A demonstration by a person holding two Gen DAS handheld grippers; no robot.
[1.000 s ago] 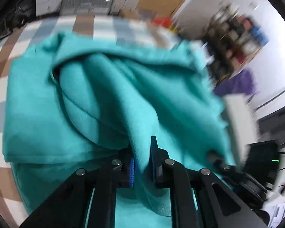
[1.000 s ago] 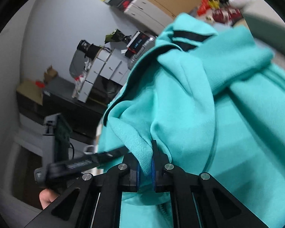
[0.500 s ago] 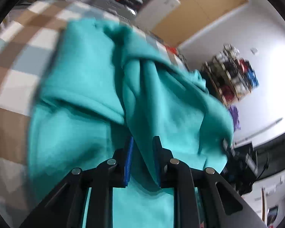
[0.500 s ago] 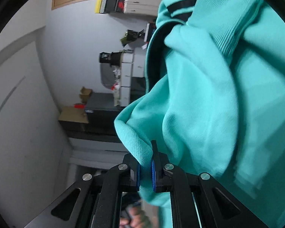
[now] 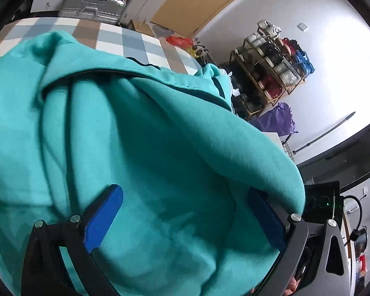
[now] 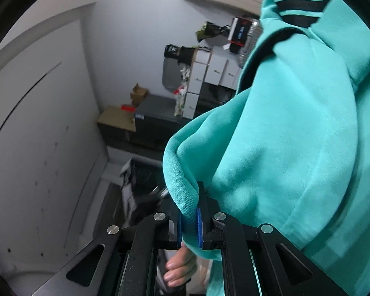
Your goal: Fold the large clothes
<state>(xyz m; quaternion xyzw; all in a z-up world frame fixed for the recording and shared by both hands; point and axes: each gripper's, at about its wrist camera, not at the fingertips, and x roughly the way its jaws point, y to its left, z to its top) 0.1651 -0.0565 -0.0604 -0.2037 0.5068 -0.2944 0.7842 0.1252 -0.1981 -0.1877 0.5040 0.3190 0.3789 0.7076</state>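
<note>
A large teal sweatshirt (image 5: 140, 143) lies bunched on the checked tablecloth (image 5: 125, 39) and fills most of the left wrist view. My left gripper (image 5: 185, 197) is open wide, its blue pads (image 5: 103, 214) apart, with teal cloth lying loose between and over them. In the right wrist view the same sweatshirt (image 6: 296, 133), with black stripes (image 6: 298, 17) near its top, hangs from my right gripper (image 6: 189, 219). That gripper is shut on a ribbed edge of the cloth.
A shelf rack (image 5: 273, 59) with bags and a purple cloth (image 5: 276, 120) stand beyond the table. Silver suitcase (image 5: 91, 9) and white drawers sit at the back. A grey cabinet (image 6: 150, 120), cardboard boxes and a white door (image 6: 37, 135) are to the right gripper's left.
My left gripper has opened wide and let go of the teal fold it pinched. My right gripper keeps its hold and has lifted and swung with the cloth.
</note>
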